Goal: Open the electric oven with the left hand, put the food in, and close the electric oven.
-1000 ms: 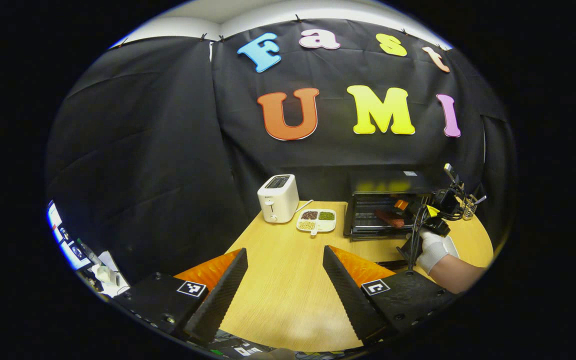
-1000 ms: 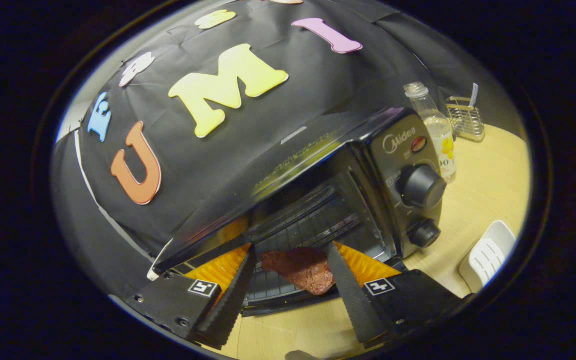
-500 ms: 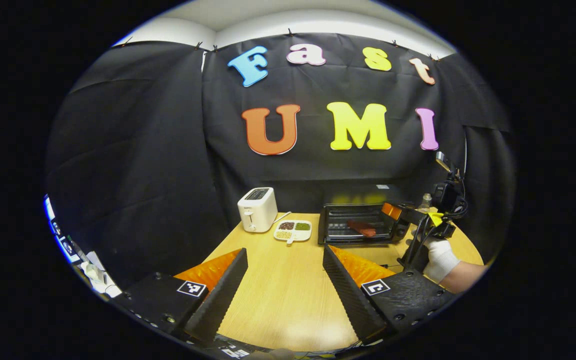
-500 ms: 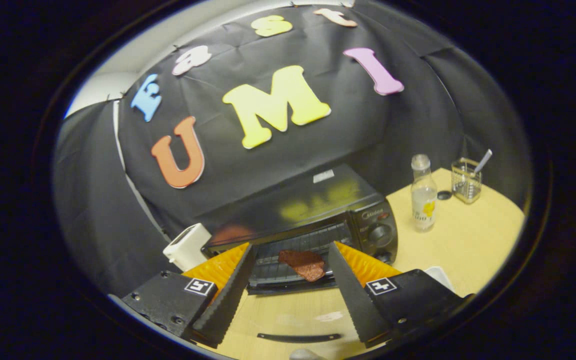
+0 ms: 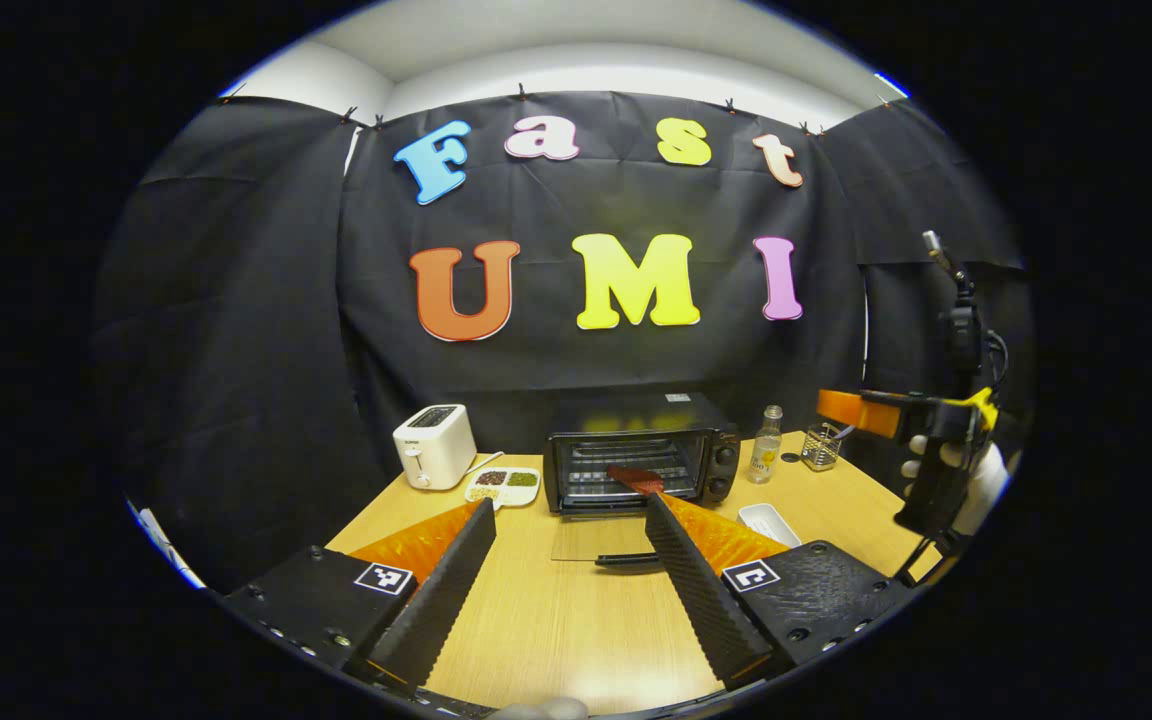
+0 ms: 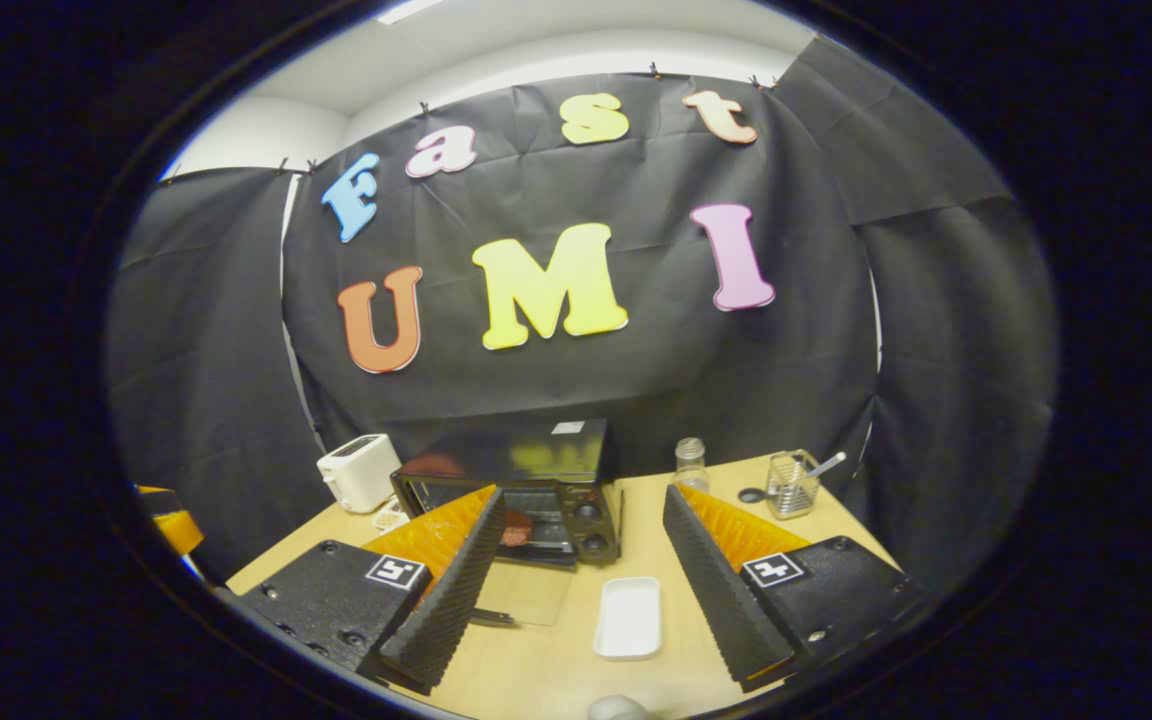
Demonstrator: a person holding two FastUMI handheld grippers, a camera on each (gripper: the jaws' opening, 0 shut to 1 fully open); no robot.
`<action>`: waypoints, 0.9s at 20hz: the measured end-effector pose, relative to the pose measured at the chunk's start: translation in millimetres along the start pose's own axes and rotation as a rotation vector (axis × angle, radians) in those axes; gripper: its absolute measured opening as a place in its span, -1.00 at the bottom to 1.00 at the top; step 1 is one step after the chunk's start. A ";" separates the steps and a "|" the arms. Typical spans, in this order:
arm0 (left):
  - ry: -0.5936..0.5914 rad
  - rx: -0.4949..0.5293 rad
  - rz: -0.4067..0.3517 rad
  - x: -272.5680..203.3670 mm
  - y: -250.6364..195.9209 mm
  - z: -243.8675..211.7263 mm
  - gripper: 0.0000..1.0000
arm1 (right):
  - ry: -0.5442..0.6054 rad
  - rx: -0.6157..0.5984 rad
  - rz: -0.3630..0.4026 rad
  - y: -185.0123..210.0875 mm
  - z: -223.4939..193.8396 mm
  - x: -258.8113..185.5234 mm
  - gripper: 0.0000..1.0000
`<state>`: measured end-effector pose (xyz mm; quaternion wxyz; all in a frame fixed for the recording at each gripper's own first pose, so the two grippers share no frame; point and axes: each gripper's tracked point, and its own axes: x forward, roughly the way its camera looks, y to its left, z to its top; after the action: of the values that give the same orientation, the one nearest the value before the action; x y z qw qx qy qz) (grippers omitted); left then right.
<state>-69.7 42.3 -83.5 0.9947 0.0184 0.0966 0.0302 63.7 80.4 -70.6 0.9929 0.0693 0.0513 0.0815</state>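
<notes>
The black electric oven [image 5: 636,455] stands at the back of the wooden table, its glass door [image 5: 586,542] folded down flat. A reddish slice of food [image 5: 634,478] lies on the rack inside. My left gripper [image 5: 568,505] hangs open over the table, well in front of the oven, holding nothing. At the far right a gloved hand [image 5: 981,480] holds my right gripper [image 5: 921,415] high. In the right gripper view that gripper [image 6: 584,497] is open and empty, far back from the oven [image 6: 536,490]; the food [image 6: 514,533] shows inside it.
A white toaster [image 5: 433,444] and a divided dish of beans [image 5: 503,483] sit left of the oven. Right of it are a small bottle [image 5: 764,458] and a wire basket [image 5: 821,447]. An empty white tray [image 6: 629,617] lies in front of the oven.
Both grippers have drawn back and up from the oven. The right one, close at the oven mouth beside the food a second ago, is now far off; the food stays on the rack.
</notes>
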 end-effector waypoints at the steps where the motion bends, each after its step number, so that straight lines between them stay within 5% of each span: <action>1: 0.008 -0.002 -0.004 8.4 -10.5 -6.6 0.92 | -0.004 -0.012 -0.010 -15.8 5.7 -11.2 1.00; 11: 0.236 -0.082 0.042 94.6 -92.5 -113.5 0.94 | 0.087 -0.073 -0.018 -142.9 3.1 -52.1 1.00; 18: 0.373 -0.013 -0.038 155.7 -98.3 -187.7 0.94 | 0.121 -0.070 -0.147 -155.4 0.6 -67.2 1.00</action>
<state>52.1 -40.0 -301.5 0.9600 0.0040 0.2794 0.0149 21.8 -82.9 -86.7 0.9931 0.0256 0.1131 0.0143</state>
